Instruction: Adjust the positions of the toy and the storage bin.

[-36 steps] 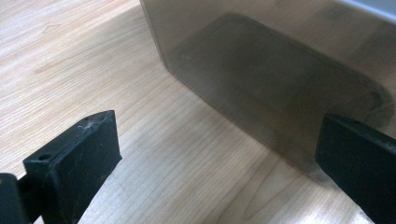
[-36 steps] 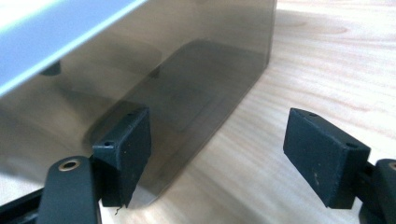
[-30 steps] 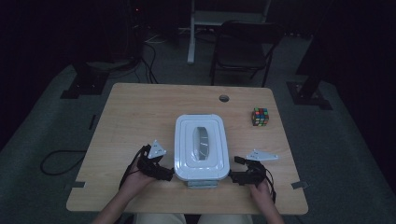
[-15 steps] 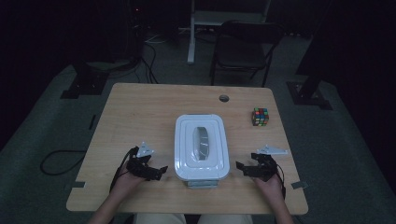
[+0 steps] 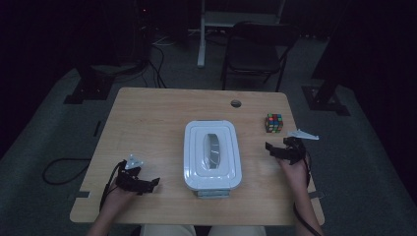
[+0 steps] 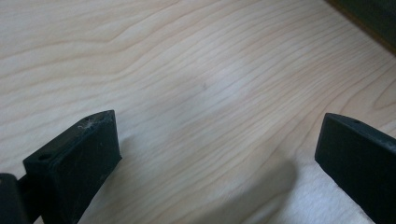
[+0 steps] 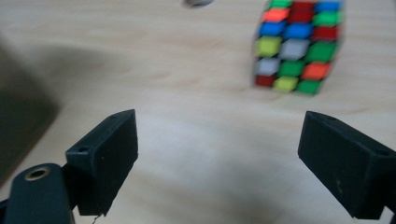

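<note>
Cube, at 2 o'clock: multicoloured squares, black grid. Container, centre: white. Table: pale wood grain. Both grippers: black jaws.

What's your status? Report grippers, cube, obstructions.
Left gripper open, empty, near table's front edge. Right gripper open, facing puzzle cube, apart. Path between looks clear.
</note>
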